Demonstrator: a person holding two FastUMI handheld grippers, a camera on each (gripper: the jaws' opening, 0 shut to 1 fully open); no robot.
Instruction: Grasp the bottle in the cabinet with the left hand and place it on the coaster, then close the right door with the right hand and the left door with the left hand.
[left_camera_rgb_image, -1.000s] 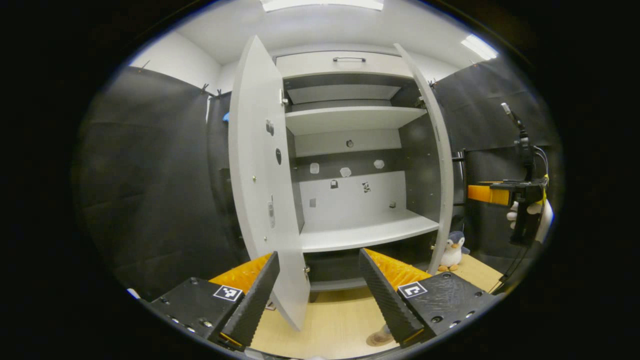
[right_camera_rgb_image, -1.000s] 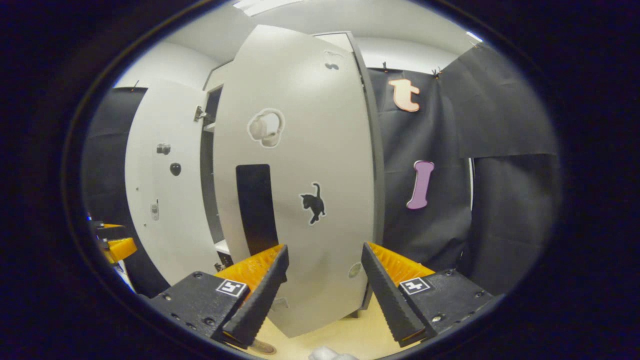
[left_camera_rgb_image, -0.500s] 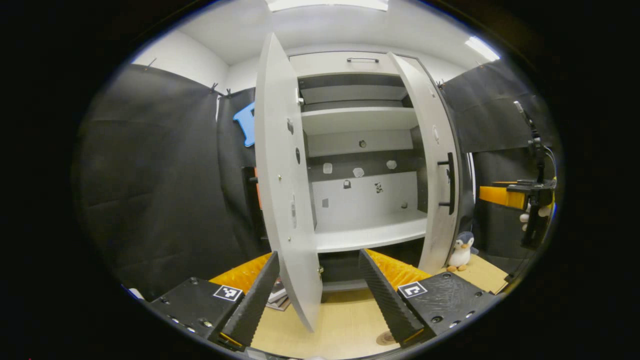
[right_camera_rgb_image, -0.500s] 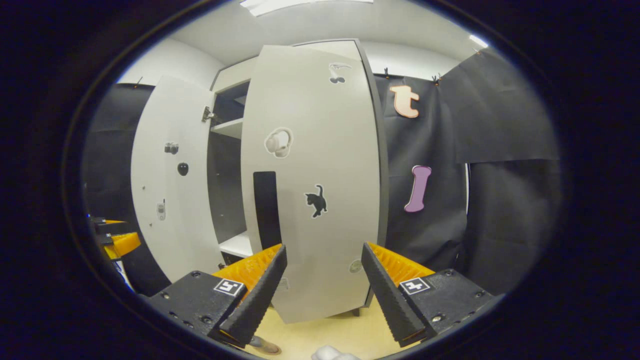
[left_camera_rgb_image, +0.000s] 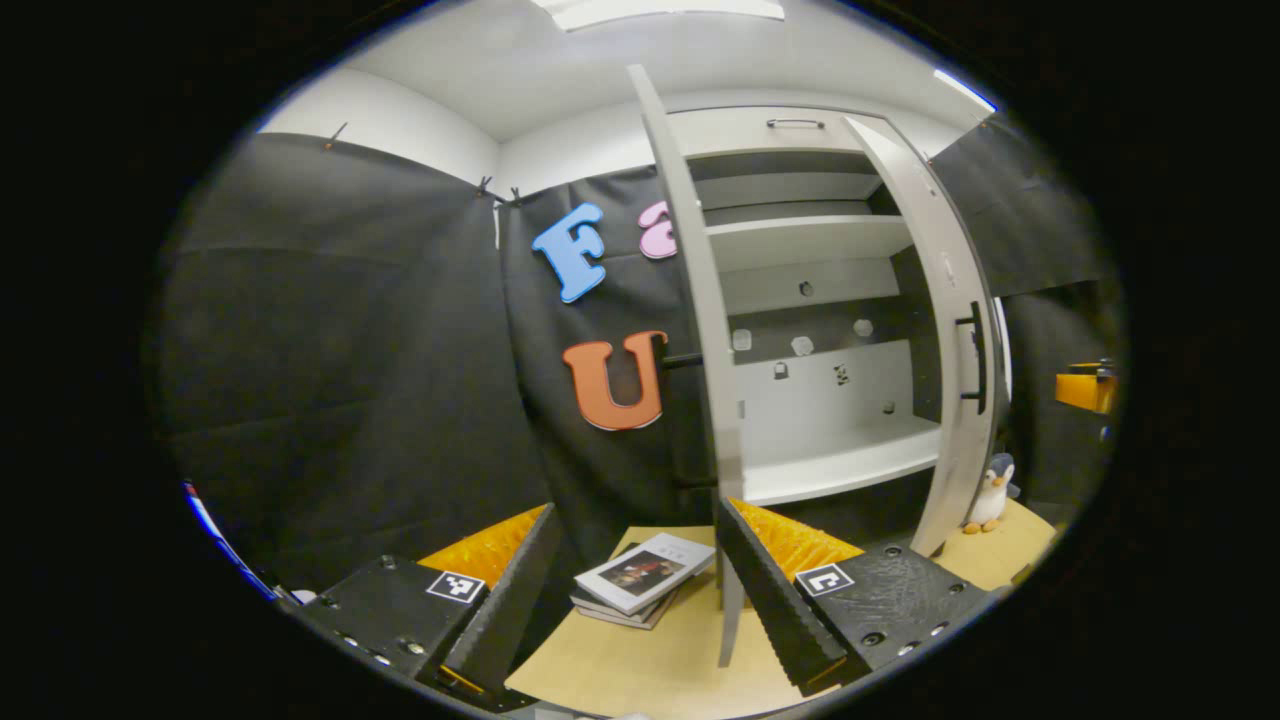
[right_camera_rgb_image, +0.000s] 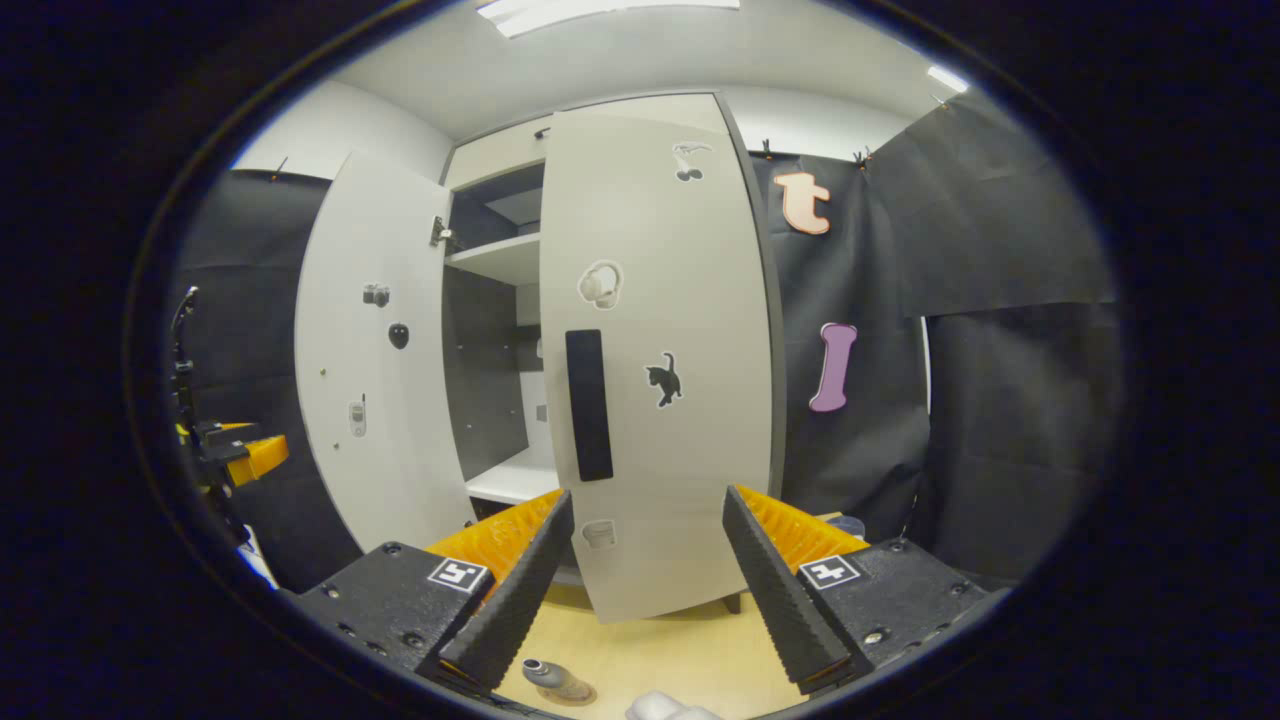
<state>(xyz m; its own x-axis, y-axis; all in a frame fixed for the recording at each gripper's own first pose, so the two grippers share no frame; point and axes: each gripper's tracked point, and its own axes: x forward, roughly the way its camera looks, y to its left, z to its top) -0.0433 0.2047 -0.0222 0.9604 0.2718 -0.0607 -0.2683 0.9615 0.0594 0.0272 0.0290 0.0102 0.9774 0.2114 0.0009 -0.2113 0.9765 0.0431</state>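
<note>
In the left gripper view, the left gripper (left_camera_rgb_image: 635, 590) sits at the bottom of the frame with its two fingers spread wide apart and nothing between them. The cabinet (left_camera_rgb_image: 830, 300) stands in the upper right. Its left door (left_camera_rgb_image: 700, 300) is seen almost edge-on, a tall thin strip running up and down the middle of the frame. The right door (left_camera_rgb_image: 950, 330) stands part open at the right, with a dark handle (left_camera_rgb_image: 975, 350) on it. The white shelf (left_camera_rgb_image: 840, 465) inside is bare. A stack of books (left_camera_rgb_image: 640, 580) lies flat on the tan table (left_camera_rgb_image: 620, 660), low in the middle. A toy penguin (left_camera_rgb_image: 990, 495) stands at the lower right.

In the right gripper view, the right gripper (right_camera_rgb_image: 645, 590) is at the bottom, its fingers also wide apart and holding nothing. The right door (right_camera_rgb_image: 660, 350) fills the middle, tall and upright. The left door (right_camera_rgb_image: 370, 350) swings open at the left. The bottle (right_camera_rgb_image: 550, 677) shows at the bottom edge, standing on the round coaster (right_camera_rgb_image: 570, 692); its top leans toward the upper left of the frame.
</note>
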